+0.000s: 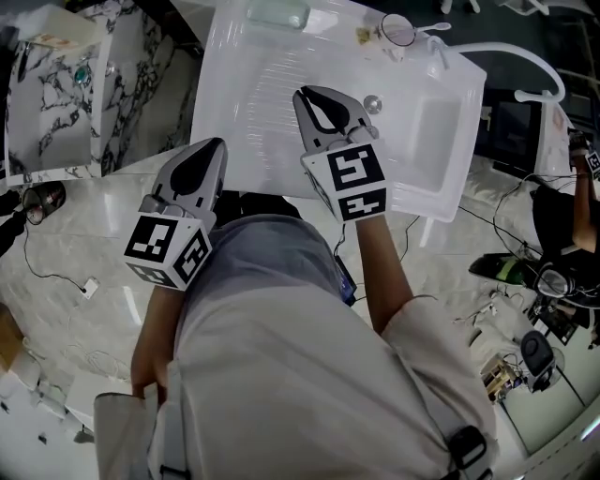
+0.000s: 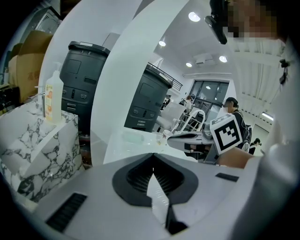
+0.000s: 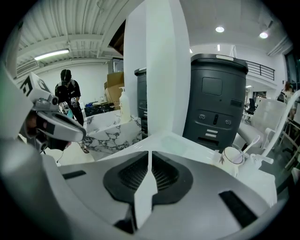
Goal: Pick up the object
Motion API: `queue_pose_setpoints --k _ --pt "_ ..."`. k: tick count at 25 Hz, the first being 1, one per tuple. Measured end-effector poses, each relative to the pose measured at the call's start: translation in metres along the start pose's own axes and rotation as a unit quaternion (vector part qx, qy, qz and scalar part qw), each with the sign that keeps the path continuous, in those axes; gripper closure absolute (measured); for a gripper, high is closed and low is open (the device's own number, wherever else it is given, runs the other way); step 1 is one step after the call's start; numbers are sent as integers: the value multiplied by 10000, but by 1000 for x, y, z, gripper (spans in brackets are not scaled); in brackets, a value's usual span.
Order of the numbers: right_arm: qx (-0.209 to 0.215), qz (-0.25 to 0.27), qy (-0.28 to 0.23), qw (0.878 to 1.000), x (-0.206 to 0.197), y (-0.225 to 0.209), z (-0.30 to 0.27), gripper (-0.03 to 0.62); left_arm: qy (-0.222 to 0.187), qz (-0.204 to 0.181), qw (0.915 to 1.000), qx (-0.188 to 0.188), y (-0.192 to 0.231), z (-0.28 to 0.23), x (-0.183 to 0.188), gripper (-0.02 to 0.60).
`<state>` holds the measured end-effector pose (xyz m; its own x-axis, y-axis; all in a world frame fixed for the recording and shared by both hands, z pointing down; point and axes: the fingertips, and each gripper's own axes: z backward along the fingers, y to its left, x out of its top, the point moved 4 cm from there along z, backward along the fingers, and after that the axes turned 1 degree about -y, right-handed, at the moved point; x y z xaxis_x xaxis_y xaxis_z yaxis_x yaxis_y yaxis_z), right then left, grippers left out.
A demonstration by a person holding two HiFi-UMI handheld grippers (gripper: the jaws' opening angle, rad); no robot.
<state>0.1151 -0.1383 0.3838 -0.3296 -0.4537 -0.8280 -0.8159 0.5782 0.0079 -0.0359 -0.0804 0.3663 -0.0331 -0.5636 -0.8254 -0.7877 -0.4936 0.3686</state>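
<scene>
Left gripper (image 1: pixel 214 152) and right gripper (image 1: pixel 314 101), fingers together and empty, hover at the washbasin's (image 1: pixel 441 178) near edge, seemingly pre-reach; the cup (image 1: pixel 397 30) sits far right.

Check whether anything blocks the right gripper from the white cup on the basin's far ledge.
Nothing visible does. Only bare white basin lies between the right gripper and the white cup; the round metal drain plug sits aside.

Could be either of two here: a pale green, rounded soap bar (image 1: pixel 277 13) lying flat by the far edge of the white washbasin top (image 1: pixel 253 112), or a small cup (image 1: pixel 397 30) upright near the far right corner, white handle (image 1: pixel 433 28) leaning out.
</scene>
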Motion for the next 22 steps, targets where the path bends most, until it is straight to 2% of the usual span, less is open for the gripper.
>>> queue_pose_setpoints --k 7,15,22 --pt "-65 52 79 9999 5 -3 -15 583 -87 185 9997 -132 10 3 3 575" --pt "-90 329 210 9992 13 -3 -36 582 77 209 9997 -43 26 4 -1 575" --pt "-121 526 297 9981 19 0 -48 582 103 260 9995 -122 33 4 0 575"
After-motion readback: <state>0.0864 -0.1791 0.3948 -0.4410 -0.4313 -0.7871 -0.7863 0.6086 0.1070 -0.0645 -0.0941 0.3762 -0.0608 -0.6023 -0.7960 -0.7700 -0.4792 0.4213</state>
